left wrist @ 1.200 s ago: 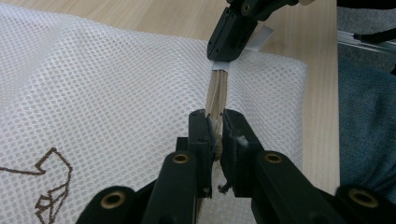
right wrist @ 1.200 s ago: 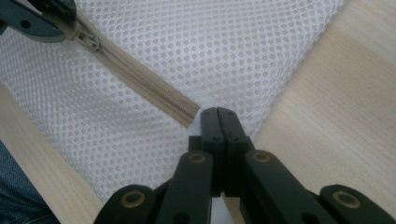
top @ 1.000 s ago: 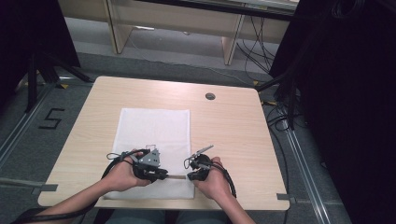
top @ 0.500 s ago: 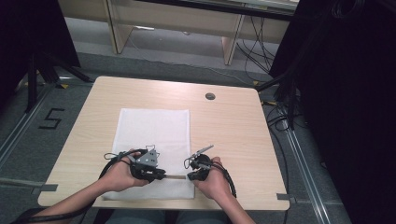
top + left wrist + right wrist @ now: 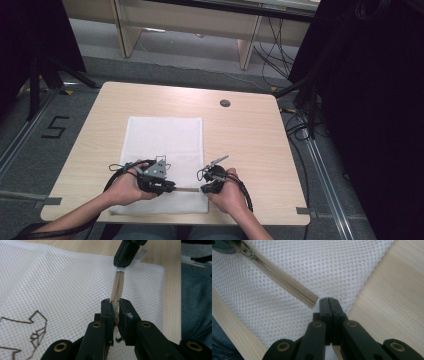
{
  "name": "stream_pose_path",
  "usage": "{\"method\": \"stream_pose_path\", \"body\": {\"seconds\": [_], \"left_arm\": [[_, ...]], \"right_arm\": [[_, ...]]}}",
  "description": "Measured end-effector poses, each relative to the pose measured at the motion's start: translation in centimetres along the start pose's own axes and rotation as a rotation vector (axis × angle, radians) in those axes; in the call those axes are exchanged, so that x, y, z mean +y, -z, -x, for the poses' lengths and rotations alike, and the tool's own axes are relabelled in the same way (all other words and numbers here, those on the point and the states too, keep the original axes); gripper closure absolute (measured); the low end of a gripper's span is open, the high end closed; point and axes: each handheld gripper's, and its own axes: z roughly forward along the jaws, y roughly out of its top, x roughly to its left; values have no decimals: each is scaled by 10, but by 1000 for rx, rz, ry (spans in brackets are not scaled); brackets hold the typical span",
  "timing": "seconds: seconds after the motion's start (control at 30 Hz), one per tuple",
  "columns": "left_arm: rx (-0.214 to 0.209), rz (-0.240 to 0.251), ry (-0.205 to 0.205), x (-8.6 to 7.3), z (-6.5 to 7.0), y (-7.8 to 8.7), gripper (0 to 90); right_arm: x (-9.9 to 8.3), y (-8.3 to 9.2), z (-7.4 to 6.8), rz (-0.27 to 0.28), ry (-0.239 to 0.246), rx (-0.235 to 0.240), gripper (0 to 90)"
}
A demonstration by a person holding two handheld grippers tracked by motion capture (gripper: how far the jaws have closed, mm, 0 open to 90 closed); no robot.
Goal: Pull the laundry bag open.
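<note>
A white mesh bag (image 5: 165,140) lies flat on the wooden table (image 5: 250,145), its beige zipper (image 5: 187,189) running along the near edge. My left gripper (image 5: 172,187) is shut on the zipper's slider; in the left gripper view its jaws (image 5: 115,302) pinch the slider with the zipper (image 5: 117,285) stretching away over the mesh (image 5: 62,285). My right gripper (image 5: 202,189) is shut on the bag's small white tab at the zipper's end (image 5: 120,269). In the right gripper view the right gripper (image 5: 328,300) sits closed beside the zipper (image 5: 282,277), and the slider (image 5: 244,251) is at top left.
A round cable hole (image 5: 225,103) sits in the far part of the table. The bag's right edge lies near bare wood (image 5: 392,290). A brown stitched outline (image 5: 35,327) marks the mesh. The table's near edge is just behind both hands.
</note>
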Motion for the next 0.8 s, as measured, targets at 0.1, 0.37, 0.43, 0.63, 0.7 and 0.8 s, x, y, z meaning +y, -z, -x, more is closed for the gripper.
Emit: {"method": "stream_pose_path", "body": {"seconds": [0.1,0.37,0.43,0.63,0.7,0.8], "left_arm": [[2,-1,1,-1,0,1,819],[2,2,0,-3,-1,3,819],[5,-1,-8,-3,-2,4,819],[8,-1,-1,-5,-2,7,819],[5,4,8,-6,-2,7,819],[5,2,6,-6,-2,9,820]], "right_arm": [[0,0,0,0,0,0,900],[0,0,1,2,3,-2,900],[0,0,1,4,8,-1,900],[0,1,-1,-9,-14,-4,900],[0,0,0,0,2,-4,900],[0,1,-1,-14,-20,-6,900]]}}
